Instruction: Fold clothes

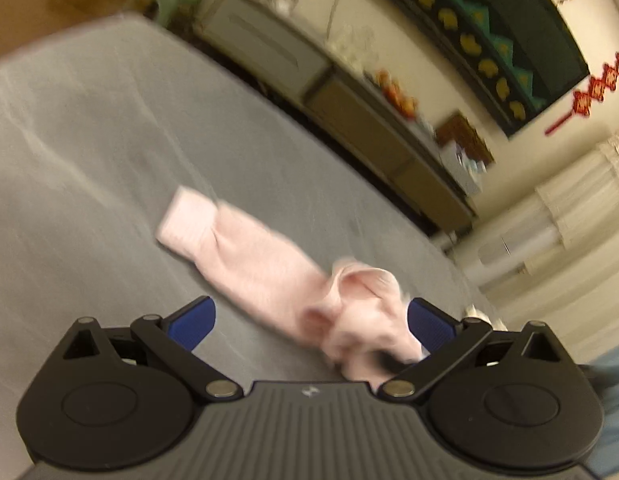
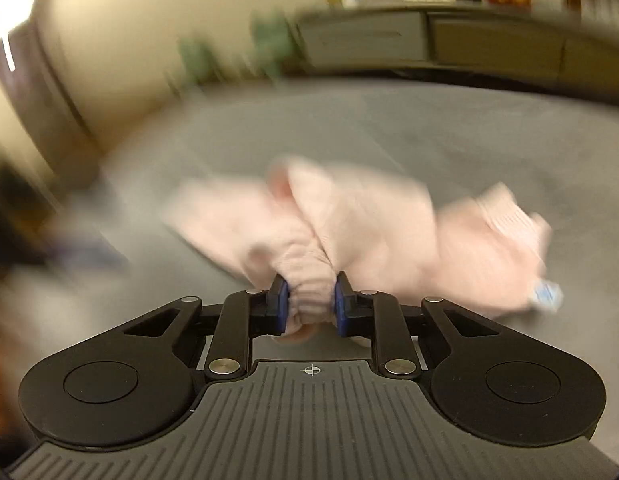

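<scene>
A small crosshair mark is seen on the ribbed grey body of each gripper; no readable writing is found. The right gripper (image 2: 311,306) is pinched on a bunched fold of the soft pink knitted garment (image 2: 349,224). The left gripper (image 1: 311,322) is spread wide, with the garment's crumpled end beside its right blue pad (image 1: 429,326). The garment lies on the grey bed sheet (image 1: 89,160), and in the left view its long axis runs diagonally away to the upper left, ribbed cuff farthest. Behind, a long low cabinet (image 1: 349,120) is blurred.
</scene>
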### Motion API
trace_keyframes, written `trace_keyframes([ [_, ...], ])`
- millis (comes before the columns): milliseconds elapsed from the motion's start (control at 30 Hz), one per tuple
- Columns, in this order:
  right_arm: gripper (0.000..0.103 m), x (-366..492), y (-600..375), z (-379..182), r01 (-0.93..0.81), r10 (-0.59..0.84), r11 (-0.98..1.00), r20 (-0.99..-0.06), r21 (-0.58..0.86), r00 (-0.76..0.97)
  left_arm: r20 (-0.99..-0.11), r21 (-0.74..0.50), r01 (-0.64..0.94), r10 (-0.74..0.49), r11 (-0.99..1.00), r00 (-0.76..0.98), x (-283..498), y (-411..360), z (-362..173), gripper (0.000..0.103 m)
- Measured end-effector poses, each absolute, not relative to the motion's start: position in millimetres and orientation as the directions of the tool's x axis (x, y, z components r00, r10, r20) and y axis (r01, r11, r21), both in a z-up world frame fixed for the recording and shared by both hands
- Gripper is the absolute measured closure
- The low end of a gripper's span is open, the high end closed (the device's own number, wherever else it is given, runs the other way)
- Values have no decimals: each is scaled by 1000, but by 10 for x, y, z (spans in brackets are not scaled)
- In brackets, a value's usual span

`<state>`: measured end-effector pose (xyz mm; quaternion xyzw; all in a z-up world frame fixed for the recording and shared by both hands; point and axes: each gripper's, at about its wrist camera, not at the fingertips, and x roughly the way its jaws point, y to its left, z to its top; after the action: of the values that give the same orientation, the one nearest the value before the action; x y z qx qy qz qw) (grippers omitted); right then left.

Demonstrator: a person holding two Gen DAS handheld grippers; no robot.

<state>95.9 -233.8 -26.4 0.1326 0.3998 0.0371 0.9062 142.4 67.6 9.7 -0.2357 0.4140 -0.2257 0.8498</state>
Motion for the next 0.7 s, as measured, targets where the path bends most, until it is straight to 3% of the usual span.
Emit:
trace_keyframes([
  [200,82,876,-2706,-307,215,297,761,-622,613,724,-533,-596,144,-523,790,665,1331,922,289,0],
  [367,82,808,-3013,-343,320,358,479,-515,817,778,-550,-532,262,-565,805,615,1140,699,268,0],
  [433,81,775,-3124,-367,348,371,355,-472,868,800,-565,-495,313,-574,811,593,1059,575,248,0],
  [600,81,544,-3138,-402,334,379,402,-488,852,786,-596,-423,369,-560,828,575,974,375,206,0],
  [700,81,396,-3141,-270,264,432,351,-406,898,805,-593,-426,411,-592,806,545,958,311,192,0],
])
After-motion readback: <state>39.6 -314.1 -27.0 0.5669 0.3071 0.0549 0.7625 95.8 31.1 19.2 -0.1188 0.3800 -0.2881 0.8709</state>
